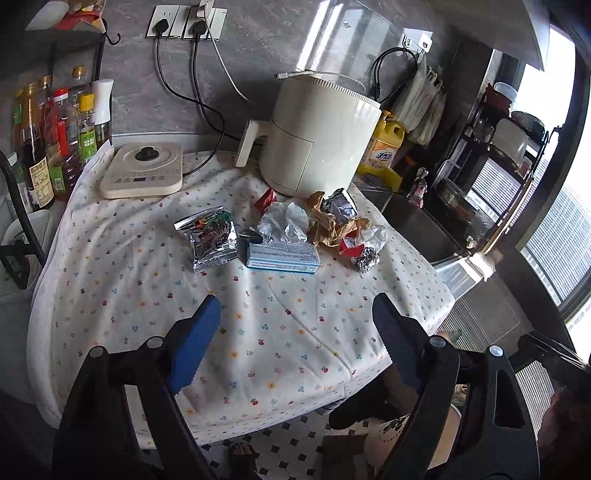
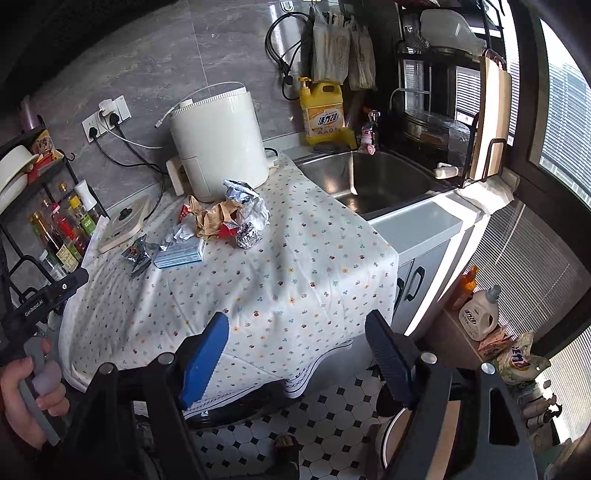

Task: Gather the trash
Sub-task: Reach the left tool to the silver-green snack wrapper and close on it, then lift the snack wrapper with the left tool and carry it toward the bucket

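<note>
Both tongs (image 1: pixel 295 343) (image 2: pixel 299 354) gape, trash (image 1: pixel 280 229) well beyond.

A home kitchen: steel sink (image 2: pixel 373 177), yellow dish soap jug (image 2: pixel 322 114), air fryer (image 1: pixel 317 136), oil and sauce bottles (image 1: pixel 55 140), wall sockets (image 1: pixel 184 22), flowered tablecloth (image 1: pixel 258 325).
</note>
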Tool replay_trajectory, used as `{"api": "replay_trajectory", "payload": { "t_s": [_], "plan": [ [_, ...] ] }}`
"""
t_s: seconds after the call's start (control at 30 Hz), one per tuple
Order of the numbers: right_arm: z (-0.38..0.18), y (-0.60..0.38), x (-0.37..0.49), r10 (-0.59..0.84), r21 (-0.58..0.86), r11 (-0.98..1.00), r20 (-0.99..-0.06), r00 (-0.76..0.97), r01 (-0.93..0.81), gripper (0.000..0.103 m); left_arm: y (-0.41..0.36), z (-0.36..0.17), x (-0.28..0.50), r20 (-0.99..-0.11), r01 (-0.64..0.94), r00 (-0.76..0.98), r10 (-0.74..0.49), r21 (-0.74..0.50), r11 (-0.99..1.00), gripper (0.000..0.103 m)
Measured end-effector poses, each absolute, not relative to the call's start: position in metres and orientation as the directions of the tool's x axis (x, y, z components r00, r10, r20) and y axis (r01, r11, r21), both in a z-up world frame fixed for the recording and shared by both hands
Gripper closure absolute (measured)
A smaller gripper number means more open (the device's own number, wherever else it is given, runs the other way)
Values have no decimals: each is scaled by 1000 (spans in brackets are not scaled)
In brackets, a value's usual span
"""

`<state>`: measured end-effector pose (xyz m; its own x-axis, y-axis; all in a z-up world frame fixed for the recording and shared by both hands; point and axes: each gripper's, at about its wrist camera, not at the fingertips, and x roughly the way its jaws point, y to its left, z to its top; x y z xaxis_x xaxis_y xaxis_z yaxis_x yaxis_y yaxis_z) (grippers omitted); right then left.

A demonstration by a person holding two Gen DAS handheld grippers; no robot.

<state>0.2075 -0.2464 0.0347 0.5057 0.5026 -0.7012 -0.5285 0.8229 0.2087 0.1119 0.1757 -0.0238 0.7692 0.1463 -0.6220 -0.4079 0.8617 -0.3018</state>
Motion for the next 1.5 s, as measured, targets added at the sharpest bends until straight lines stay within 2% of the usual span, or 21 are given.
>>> {"api": "replay_trajectory", "payload": {
  "t_s": [0.33,0.83,0.9,0.93,1.0,1.07,1.27,1.5],
  "plan": [
    [36,-198,238,505,198,813,-707,495,-547,34,244,-55,161,-672,-467,727,142,-333,819,28],
    [22,-149,275,465,200,845,-731,499,-496,34,303,-114,236,-778,-523,615,130,-279,805,28],
    [21,-141,276,468,200,843,-732,495,-500,34,308,-120,239,-785,-524,608,114,-289,801,38],
    [21,-138,276,470,202,840,-735,489,-504,34,309,-123,240,-795,-528,598,105,-292,797,49],
    [21,-129,276,478,198,829,-737,478,-523,34,312,-122,238,-786,-529,610,101,-310,790,55],
    [20,-119,278,484,190,817,-740,467,-545,34,312,-118,235,-770,-509,632,89,-326,797,80],
    [14,-82,293,535,208,751,-747,394,-627,35,315,-106,217,-738,-519,666,111,-351,779,89],
    [-3,-19,321,580,223,647,-764,281,-729,35,327,-89,180,-712,-600,675,195,-375,707,90]
  ]
}}
